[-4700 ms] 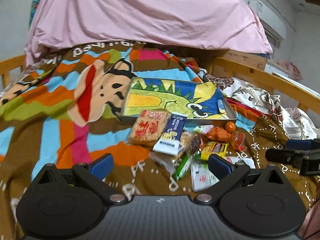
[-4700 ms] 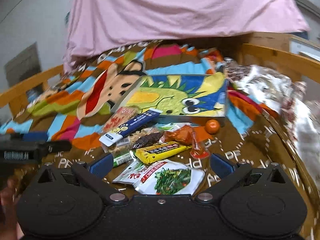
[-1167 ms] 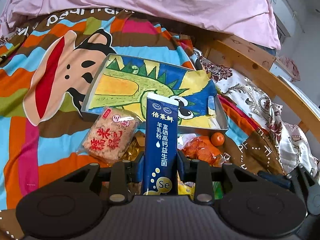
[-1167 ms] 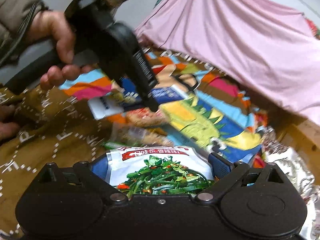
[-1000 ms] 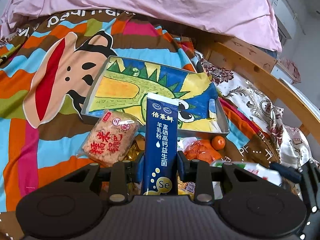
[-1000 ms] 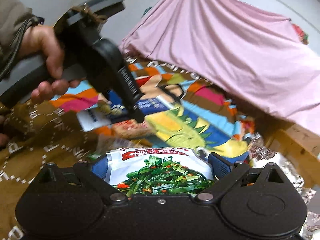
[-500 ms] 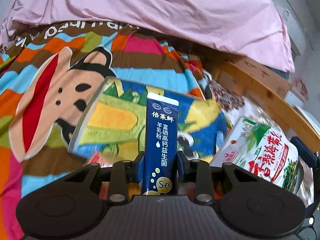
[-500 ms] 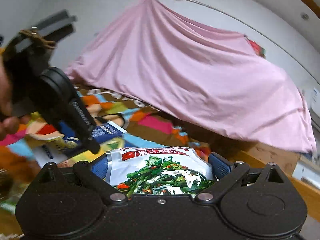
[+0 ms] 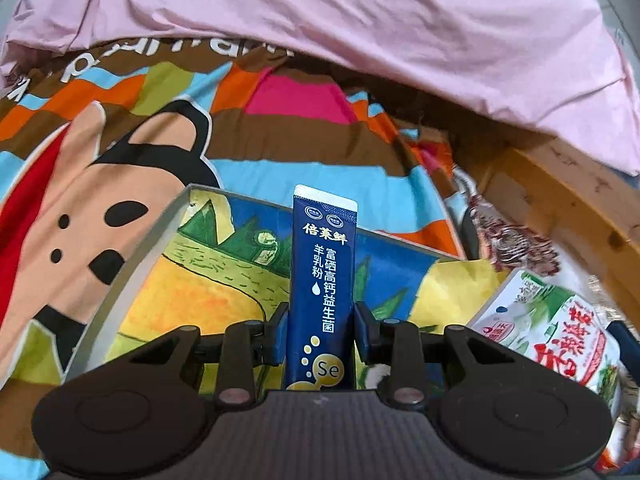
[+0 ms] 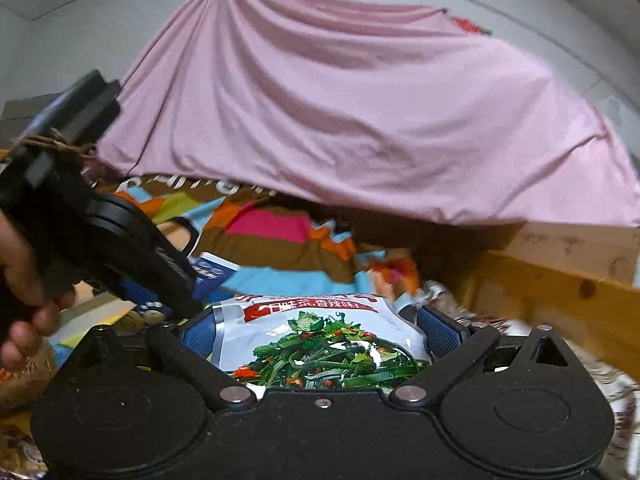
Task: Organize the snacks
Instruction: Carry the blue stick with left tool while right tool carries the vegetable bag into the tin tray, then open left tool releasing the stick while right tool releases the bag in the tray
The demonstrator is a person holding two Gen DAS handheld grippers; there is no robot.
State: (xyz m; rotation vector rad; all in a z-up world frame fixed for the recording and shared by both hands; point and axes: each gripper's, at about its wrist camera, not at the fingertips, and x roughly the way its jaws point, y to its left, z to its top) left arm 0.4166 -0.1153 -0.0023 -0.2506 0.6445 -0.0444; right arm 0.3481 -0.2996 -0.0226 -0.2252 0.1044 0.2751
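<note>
The snacks here are two packets, each one pinched in a gripper. In the left wrist view, at the lower centre of the frame, the left gripper [image 9: 320,332] is pressing its blue pads on both sides of a dark blue stick sachet [image 9: 323,280], which is standing upright between them. It is looking light and a little stiff, like a narrow powder stick, so holding it low across its width seems safe; squeezing harder could crease it. In the right wrist view, at the lower centre, the right gripper [image 10: 320,334] is gripping a white vegetable pouch [image 10: 320,344] by its two side edges. This pouch is wider, soft and glossy, so I think it may slip or bend if it is held only at the edge. The same pouch is showing at the lower right of the left wrist view. Just behind the sachet, in the middle of that frame, the tray [image 9: 140,256] with a dinosaur drawing is lying on the colourful blanket [image 9: 280,152], and the sachet is hanging over it. Farther, in the upper part, a pink sheet [image 9: 360,20] is covering the background.
</note>
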